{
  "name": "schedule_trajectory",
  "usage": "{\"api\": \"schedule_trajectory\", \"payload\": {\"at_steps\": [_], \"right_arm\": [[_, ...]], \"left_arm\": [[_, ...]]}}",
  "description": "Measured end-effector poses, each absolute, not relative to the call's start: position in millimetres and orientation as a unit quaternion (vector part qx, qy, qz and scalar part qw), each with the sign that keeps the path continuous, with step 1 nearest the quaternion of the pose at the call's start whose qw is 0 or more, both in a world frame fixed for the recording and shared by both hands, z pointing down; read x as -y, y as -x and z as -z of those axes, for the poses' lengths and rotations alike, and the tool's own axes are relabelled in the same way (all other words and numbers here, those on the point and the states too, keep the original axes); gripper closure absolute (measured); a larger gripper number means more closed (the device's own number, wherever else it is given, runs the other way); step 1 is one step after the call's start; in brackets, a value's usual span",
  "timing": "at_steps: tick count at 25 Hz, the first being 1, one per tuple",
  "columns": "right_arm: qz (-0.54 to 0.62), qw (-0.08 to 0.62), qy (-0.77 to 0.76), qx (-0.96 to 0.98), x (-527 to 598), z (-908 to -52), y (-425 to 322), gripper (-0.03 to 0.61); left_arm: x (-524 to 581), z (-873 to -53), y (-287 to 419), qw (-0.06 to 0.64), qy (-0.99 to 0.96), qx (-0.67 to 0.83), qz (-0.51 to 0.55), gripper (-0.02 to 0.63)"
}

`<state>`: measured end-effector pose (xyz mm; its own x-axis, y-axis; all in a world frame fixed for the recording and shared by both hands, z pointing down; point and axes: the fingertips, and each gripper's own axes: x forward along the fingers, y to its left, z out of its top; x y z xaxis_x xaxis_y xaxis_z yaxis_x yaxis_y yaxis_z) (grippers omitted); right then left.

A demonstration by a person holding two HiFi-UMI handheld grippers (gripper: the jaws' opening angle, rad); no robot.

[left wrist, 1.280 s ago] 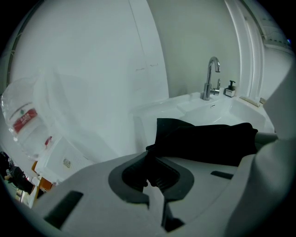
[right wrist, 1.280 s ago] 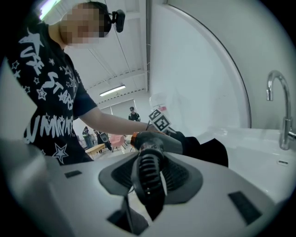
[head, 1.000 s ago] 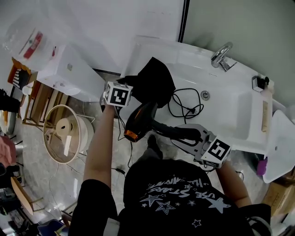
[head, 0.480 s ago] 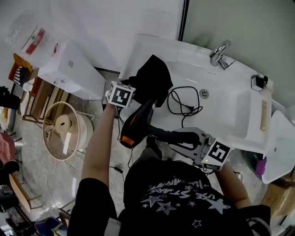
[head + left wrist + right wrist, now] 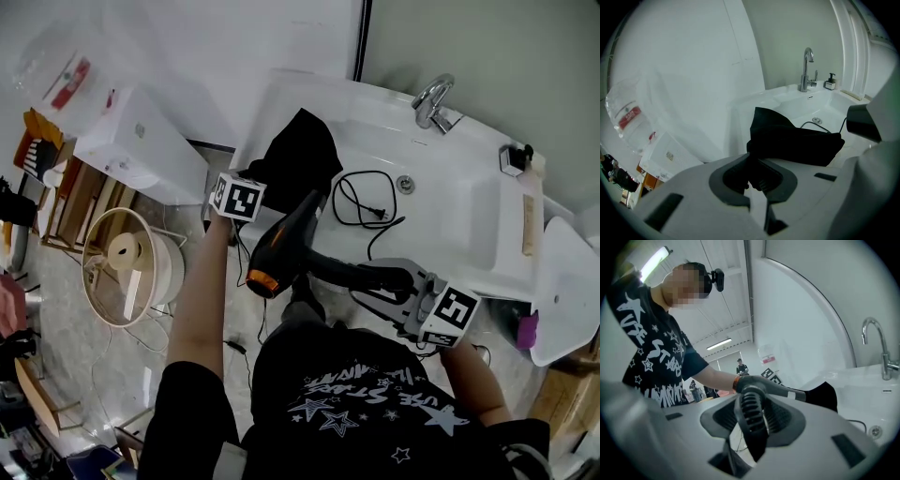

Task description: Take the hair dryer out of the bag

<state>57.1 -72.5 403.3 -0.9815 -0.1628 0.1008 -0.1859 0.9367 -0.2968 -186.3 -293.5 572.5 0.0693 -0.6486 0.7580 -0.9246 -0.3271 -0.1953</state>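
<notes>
Left gripper [image 5: 756, 177]: its marker cube covers the jaws in the head view. Its own view shows them pressed together on a fold of the black bag [image 5: 298, 157], which is draped over the left rim of the sink [image 5: 469, 234].

Hair dryer [image 5: 286, 246]: it hangs off the sink's front edge, orange end lowest. Whether its far end is clear of the bag cannot be determined (the two overlap).

Right gripper [image 5: 751, 420]: clamped on the dryer's ribbed handle and roughly level.

The left forearm reaches forward, its gripper tipped downward.
</notes>
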Motion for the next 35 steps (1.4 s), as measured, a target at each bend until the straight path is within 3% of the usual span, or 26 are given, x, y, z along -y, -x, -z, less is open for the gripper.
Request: {"api": "schedule_trajectory", "payload": {"at_steps": [8, 18, 27, 31, 35], "right_arm": [[-0.144, 0.029, -0.147, 0.978, 86, -401, -84, 0.426], [-0.152, 0.011, -0.196, 0.969, 99, -405, -113, 0.426], [-0.161, 0.013, -0.225, 0.961, 100, -419, -118, 0.428], [-0.165, 0.015, -0.237, 0.957, 97, -424, -120, 0.428], [-0.167, 0.013, -0.245, 0.955, 97, -426, -118, 0.427]], "left_arm": [[254, -573, 176, 0.166, -0.713, 0.554, -0.397, 0.489], [197, -562, 138, 0.178, -0.740, 0.557, -0.332, 0.232], [130, -536, 107, 0.177, -0.741, 0.575, -0.297, 0.216], [114, -512, 99, 0.135, -0.737, 0.606, -0.267, 0.222], [96, -487, 89, 0.098, -0.725, 0.643, -0.226, 0.317]]}}
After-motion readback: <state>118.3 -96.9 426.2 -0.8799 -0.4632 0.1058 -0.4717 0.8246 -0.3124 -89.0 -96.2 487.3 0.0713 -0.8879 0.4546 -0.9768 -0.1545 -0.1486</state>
